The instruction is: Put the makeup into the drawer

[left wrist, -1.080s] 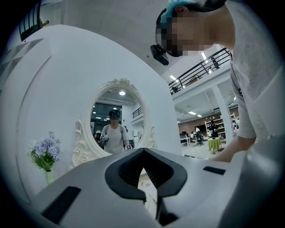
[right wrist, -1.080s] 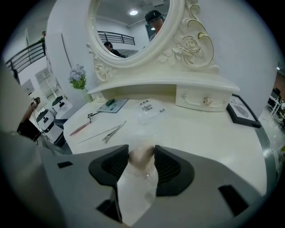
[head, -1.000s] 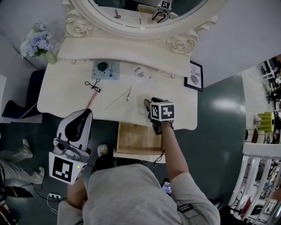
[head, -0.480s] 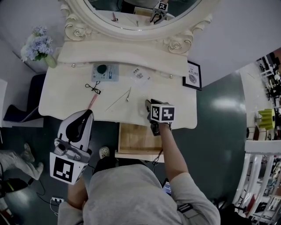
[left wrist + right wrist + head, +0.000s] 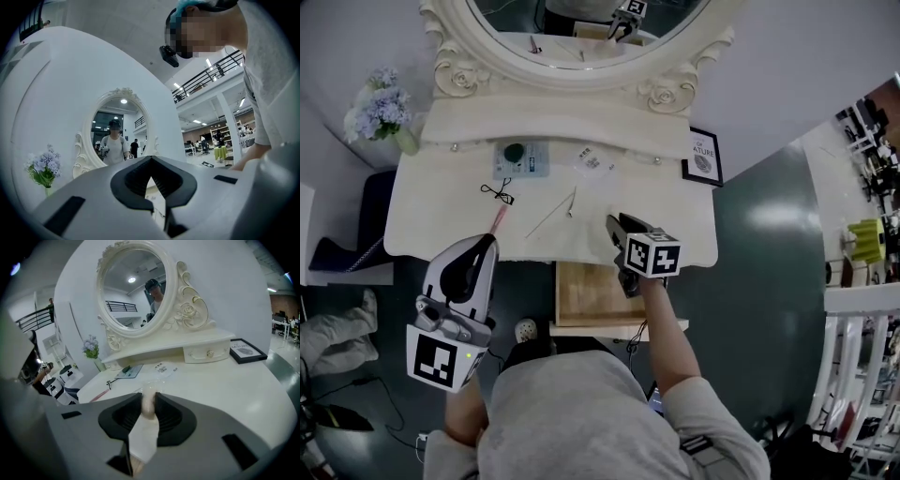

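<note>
My right gripper (image 5: 149,401) hangs just above the front of the white dressing table (image 5: 675,211), over the open wooden drawer (image 5: 589,298). Its jaws are closing on a pale beige makeup stick with a white body (image 5: 146,427), and the pads press on both of its sides. From the head view the gripper (image 5: 615,228) covers the stick. My left gripper (image 5: 486,246) is held level off the table's front left, its jaws together and nothing in them (image 5: 150,180). More makeup lies on the table: a teal palette (image 5: 520,157), a pink stick (image 5: 498,219), a thin brush (image 5: 553,212) and a clear packet (image 5: 592,159).
A black clip (image 5: 498,192) lies near the palette. A framed picture (image 5: 702,157) stands at the table's right end and a vase of flowers (image 5: 380,111) at its left. An ornate oval mirror (image 5: 581,37) rises behind a small raised shelf with knobs (image 5: 553,122).
The right gripper has closed on the makeup stick and risen a little from the table top. The left gripper has stayed where it was.
</note>
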